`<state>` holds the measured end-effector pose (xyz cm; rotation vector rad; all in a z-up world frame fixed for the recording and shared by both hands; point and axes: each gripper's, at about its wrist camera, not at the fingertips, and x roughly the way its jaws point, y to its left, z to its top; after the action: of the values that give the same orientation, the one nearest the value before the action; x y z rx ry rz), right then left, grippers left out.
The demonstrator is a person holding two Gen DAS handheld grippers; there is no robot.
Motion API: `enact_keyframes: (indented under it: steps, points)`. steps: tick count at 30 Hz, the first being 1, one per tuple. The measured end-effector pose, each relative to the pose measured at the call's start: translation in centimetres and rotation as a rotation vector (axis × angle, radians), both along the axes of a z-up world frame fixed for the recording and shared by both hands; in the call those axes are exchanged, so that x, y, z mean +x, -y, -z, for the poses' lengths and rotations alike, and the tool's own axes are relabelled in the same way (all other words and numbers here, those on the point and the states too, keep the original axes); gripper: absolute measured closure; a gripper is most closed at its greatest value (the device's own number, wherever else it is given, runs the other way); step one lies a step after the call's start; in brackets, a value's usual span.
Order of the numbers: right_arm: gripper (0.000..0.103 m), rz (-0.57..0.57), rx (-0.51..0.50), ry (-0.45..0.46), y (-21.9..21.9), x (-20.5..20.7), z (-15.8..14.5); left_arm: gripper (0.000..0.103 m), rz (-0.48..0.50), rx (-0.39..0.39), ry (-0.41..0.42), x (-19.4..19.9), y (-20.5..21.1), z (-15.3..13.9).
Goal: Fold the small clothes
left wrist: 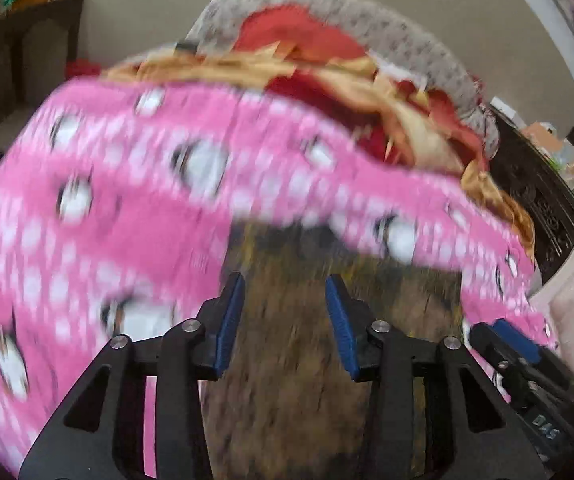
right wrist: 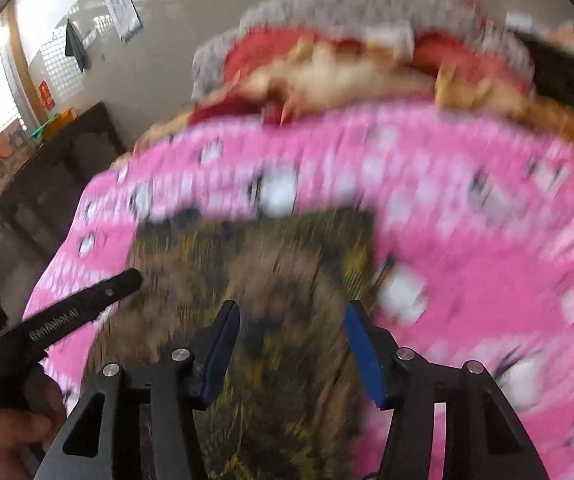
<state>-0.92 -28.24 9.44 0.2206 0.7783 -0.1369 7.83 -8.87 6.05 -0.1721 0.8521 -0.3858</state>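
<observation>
Both views heavily motion-blurred.

Left gripper (left wrist: 285, 304): 2 blue pads apart, nothing between them. Jaws released. Below and ahead of the gap lies a brown-olive mottled cloth (left wrist: 287, 360). A pink garment (left wrist: 127, 184) with white dots and black-and-white figures spreads left of the jaws, arches across ahead of them and runs down on the right. Whether the brown cloth lies on the pink garment or shows through a gap in it, cannot tell.

Right gripper (right wrist: 293, 332): pads apart, gap empty, jaws released. Same brown cloth (right wrist: 271, 280) under and ahead of the jaws; pink garment (right wrist: 467, 240) ahead and to the right. Left of these jaws, the other gripper's black finger (right wrist: 99, 294), held by a hand (right wrist: 7, 432).

Beyond the pink garment, ahead of both jaws: a red-and-tan pile (left wrist: 327, 60) against a grey patterned chair back (left wrist: 407, 48).
</observation>
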Motion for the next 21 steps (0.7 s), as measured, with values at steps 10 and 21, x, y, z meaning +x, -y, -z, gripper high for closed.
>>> enact_keyframes:
  steps: [10, 21]
  points:
    - [0.044, -0.02, -0.023, -0.176, -0.5, 6.3, 5.7, 0.048, 0.001, 0.064, -0.126, 4.2, 1.9, 4.1]
    - [0.044, -0.314, -0.034, -0.01, -0.8, -8.3, -2.4, 0.048, 0.196, 0.025, 0.017, -11.4, -4.8, -1.9]
